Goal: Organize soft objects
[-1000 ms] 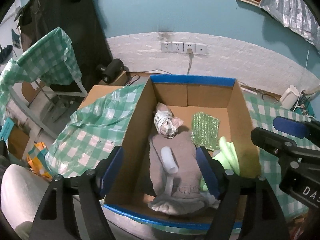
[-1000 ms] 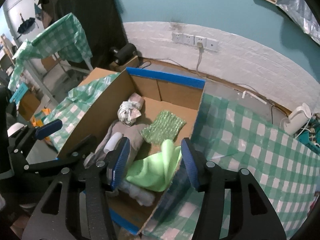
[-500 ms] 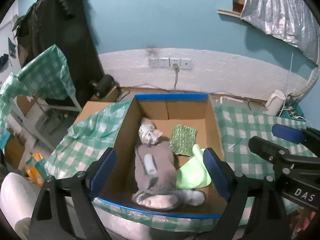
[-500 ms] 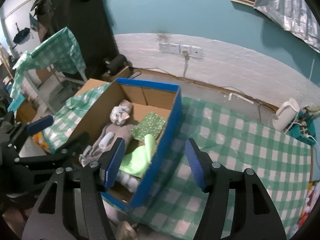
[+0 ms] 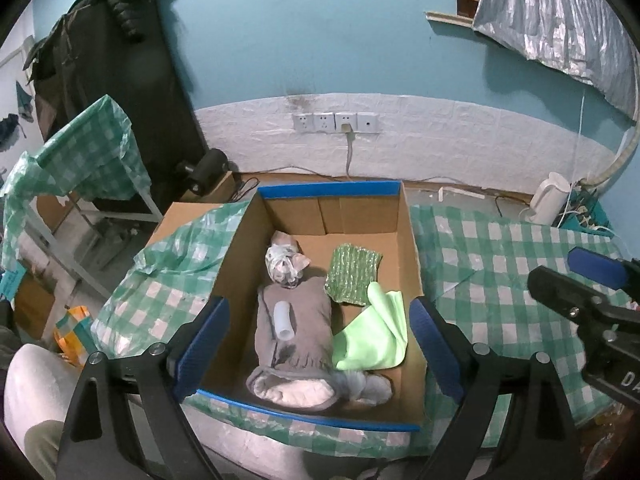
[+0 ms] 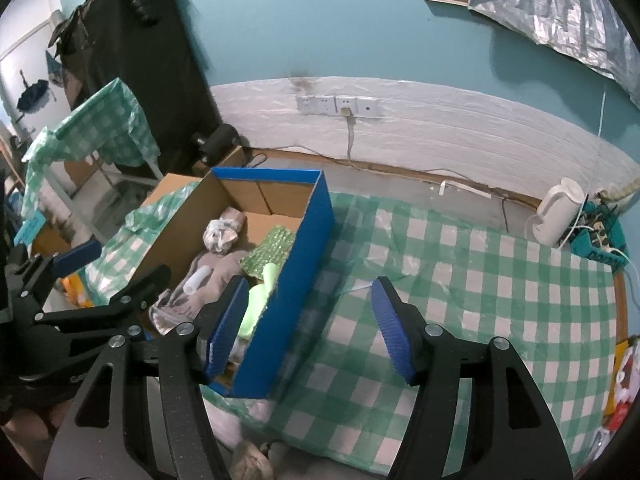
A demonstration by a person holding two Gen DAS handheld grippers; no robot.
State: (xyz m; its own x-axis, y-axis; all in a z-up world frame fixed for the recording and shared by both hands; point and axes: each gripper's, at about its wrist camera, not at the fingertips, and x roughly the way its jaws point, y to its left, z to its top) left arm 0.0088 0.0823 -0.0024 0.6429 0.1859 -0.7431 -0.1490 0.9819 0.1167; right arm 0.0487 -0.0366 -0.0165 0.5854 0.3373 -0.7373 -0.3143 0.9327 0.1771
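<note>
Both tongs stood empty above the worktop: the left tongs [image 5: 320,344] gaped wide over the cardboard box [image 5: 410,248], its jaws having opened further a moment earlier with nothing gripped between them, and the right tongs [image 6: 310,326] were likewise parted, having opened too, with only the box's blue side wall [image 6: 296,280] in the gap and no pad pressing on it.

Judging by what lay in view, the sorting looked nearly finished. Inside the box sat a grey garment [image 5: 296,328], stretched lengthwise with a small white tube [image 5: 283,322] resting on top; a knotted white-and-grey bundle [image 5: 285,262] lay at its far end. Just beside it were a green textured pad [image 5: 352,276] and a bright lime cloth [image 5: 374,338], crumpled against the box's right wall. A grey furry item [image 5: 360,384] rested at the near end.

No soft objects could be seen loose on the green checked cloth [image 6: 460,280] covering the worktop. A white kettle [image 6: 558,216] stood at its far edge, well apart from the box. Whether anything was left to gather outside the cameras' reach could not be told.
</note>
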